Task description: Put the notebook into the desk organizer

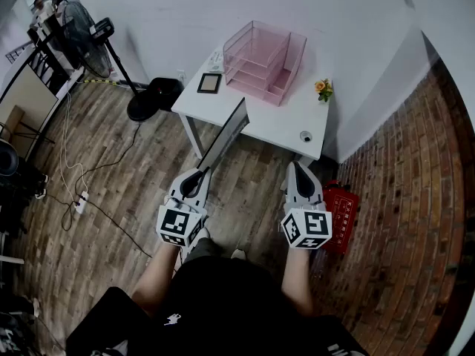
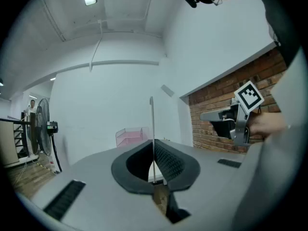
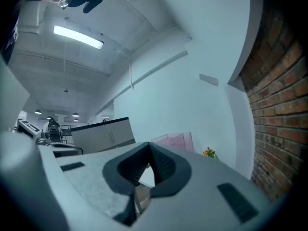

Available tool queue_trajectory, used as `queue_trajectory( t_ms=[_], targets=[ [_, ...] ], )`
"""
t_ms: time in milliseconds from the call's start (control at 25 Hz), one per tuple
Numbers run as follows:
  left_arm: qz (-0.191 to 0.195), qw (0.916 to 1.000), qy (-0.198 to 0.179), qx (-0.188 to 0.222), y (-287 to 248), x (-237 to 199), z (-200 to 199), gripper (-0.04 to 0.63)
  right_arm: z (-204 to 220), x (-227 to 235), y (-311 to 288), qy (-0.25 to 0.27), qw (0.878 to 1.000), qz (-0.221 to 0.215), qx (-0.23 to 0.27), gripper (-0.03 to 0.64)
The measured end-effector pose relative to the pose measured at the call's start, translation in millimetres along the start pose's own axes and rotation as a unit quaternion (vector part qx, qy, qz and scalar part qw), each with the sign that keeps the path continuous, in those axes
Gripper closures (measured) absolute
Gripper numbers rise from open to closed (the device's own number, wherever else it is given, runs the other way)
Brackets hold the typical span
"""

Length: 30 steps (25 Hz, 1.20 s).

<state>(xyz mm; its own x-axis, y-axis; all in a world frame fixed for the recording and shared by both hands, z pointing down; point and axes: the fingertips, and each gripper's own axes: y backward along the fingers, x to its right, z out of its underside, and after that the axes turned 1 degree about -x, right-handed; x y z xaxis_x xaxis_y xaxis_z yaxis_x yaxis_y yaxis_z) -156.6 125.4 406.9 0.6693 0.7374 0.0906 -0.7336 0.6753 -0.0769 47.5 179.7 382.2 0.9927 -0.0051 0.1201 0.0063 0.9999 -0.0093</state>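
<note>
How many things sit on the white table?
4: pink organizer at the back, dark framed item to its left, flowers at the right edge, small round thing at the front right corner. More may hide behind the organizer.

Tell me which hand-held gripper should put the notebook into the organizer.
Left. The left hand-held gripper is shut on the notebook, which points toward the pink organizer on the white table. The right hand-held gripper is shut and empty.
</note>
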Motion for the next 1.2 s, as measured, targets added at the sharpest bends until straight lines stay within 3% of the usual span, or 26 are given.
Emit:
queue_trajectory(
  t_ms=[680,1200],
  targets=[
    [-0.006,0.9999,-0.001,-0.015,-5.1,13.5,3.7,0.586,3.8,1.1,11.5,-0.033,0.999,-0.033,0.006,0.614],
    [0.004,0.9993,-0.011,-0.036,-12.8,18.1,10.5,0.586,16.4,10.2,11.4,-0.049,0.998,-0.025,-0.006,0.614]
  ],
)
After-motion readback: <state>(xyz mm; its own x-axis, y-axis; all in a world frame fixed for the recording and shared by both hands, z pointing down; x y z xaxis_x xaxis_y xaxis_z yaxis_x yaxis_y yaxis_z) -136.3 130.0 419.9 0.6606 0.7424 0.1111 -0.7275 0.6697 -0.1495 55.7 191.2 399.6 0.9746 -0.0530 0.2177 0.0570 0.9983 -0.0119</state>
